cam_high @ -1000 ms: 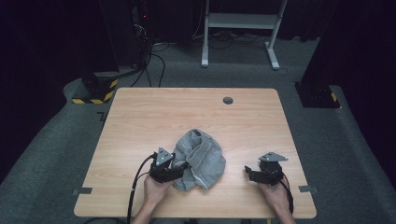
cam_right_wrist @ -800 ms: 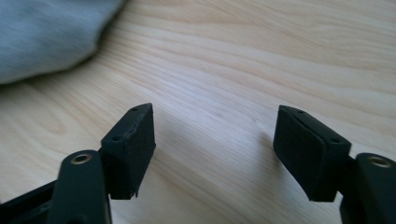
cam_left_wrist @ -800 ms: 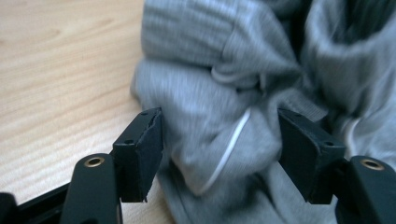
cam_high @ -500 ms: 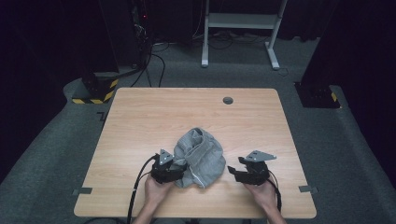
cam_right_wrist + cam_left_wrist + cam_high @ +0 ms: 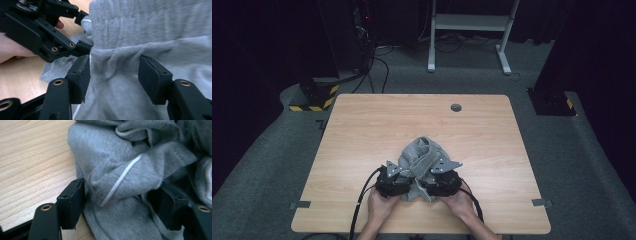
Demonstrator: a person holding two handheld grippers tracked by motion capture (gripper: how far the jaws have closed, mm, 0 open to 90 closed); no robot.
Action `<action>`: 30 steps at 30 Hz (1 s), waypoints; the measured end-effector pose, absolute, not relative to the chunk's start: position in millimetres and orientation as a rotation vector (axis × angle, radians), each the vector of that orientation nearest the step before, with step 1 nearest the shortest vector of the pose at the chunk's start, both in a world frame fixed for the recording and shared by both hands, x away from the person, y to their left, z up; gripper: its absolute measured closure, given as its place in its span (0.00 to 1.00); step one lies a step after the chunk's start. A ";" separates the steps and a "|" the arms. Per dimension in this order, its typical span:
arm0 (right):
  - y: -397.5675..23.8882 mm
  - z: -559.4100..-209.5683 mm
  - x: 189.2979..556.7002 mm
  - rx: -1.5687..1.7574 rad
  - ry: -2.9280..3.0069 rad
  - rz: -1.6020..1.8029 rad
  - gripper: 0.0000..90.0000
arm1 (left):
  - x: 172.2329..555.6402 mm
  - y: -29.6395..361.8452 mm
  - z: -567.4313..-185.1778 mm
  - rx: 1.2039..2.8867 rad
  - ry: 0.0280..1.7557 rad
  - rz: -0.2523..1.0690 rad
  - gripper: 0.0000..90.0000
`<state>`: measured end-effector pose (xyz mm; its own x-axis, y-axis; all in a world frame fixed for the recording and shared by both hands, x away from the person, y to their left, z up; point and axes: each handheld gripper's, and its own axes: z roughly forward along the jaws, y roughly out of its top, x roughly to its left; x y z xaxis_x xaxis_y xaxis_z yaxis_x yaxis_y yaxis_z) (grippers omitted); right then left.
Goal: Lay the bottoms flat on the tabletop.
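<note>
Your wooden table stands on grey carpet in a dark room, with a white frame and black cables behind it, and the crumpled grey sweater lies near your edge, between your two hands. From above you see your left gripper and right gripper both pushed into the near side of the cloth. The close views show more: your left gripper has a fold with a white cord between its jaws, which have just been opening, and your right gripper has just been closing, with a bunch of cloth squeezed between its pads.
</note>
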<state>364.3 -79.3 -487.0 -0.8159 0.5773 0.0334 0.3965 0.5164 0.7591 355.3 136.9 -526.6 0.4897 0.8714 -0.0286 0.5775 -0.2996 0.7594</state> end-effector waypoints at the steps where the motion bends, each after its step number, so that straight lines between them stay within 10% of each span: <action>1: -76.7 -488.6 364.7 0.837 2.538 1.177 0.50 | 355.3 136.9 -526.6 2.006 1.191 0.514 0.34; 10: -69.2 -495.9 366.8 0.756 2.575 1.100 0.96 | 355.2 137.2 -526.5 2.006 1.188 0.510 0.35; 30: -165.8 -457.2 378.5 0.943 2.310 1.226 0.96 | 355.3 137.4 -526.5 2.002 1.190 0.508 0.35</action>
<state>378.5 -165.8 -457.2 -0.7125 0.7017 -0.0044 0.3897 0.4009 0.8291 355.3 137.4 -526.5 0.4914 0.8703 -0.0339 0.5770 -0.2961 0.7612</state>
